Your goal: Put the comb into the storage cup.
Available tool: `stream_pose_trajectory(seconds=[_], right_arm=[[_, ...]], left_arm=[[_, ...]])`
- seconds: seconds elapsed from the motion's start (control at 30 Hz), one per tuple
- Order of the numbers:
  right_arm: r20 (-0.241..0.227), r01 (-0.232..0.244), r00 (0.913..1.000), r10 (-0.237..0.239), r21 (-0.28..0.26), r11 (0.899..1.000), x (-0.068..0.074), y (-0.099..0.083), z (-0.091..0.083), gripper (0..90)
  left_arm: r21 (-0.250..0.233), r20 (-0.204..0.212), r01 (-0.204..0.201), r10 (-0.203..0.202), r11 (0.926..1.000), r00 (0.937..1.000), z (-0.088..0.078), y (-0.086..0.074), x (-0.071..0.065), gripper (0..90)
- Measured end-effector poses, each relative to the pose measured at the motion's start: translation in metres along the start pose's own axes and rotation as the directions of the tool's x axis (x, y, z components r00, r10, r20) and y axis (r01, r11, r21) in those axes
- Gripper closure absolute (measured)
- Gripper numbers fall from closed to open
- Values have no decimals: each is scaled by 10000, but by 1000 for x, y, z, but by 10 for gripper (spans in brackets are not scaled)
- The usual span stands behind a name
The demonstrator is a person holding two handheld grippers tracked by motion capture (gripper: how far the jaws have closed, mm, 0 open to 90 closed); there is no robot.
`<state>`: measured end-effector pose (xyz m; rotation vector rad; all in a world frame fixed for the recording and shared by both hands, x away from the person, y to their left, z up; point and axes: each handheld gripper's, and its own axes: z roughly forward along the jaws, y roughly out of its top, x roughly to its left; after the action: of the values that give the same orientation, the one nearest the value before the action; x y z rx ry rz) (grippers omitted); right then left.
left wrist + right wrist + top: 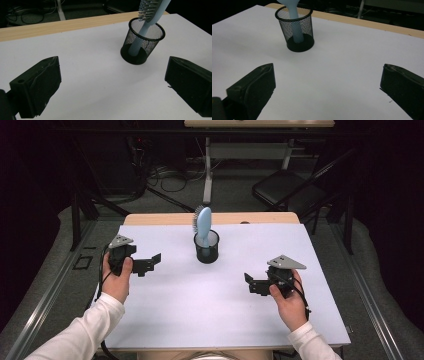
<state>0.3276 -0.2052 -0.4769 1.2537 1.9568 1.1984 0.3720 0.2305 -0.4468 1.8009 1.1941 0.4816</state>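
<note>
A black mesh cup (206,249) stands upright at the middle of the white table (200,310), toward the back. A light blue hairbrush (203,222) stands in it handle down, bristle head up and leaning back. My left gripper (150,263) rests at the left of the table, open, pointing toward the cup. My right gripper (252,284) rests at the right front, open too. In the left gripper view the cup (142,45) and brush (150,15) lie ahead of the wide-apart jaws (112,85). The right gripper view has the cup (295,30) far ahead left of the gripper (328,87).
A strip of wooden tabletop (165,218) shows along the back edge. Behind the table stand a folding chair (287,190) and another table's leg (207,170), with cables on the floor. The person's hands hold both grippers low on the sheet.
</note>
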Motion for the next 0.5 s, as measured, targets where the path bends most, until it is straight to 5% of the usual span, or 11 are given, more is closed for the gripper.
stream_pose_trajectory(seconds=[0.5], right_arm=[[477,-423,9980,426,-66,9991,-14,-21,-21,0]], left_arm=[[178,31,428,-428,9989,9991,-4,-41,11,6]])
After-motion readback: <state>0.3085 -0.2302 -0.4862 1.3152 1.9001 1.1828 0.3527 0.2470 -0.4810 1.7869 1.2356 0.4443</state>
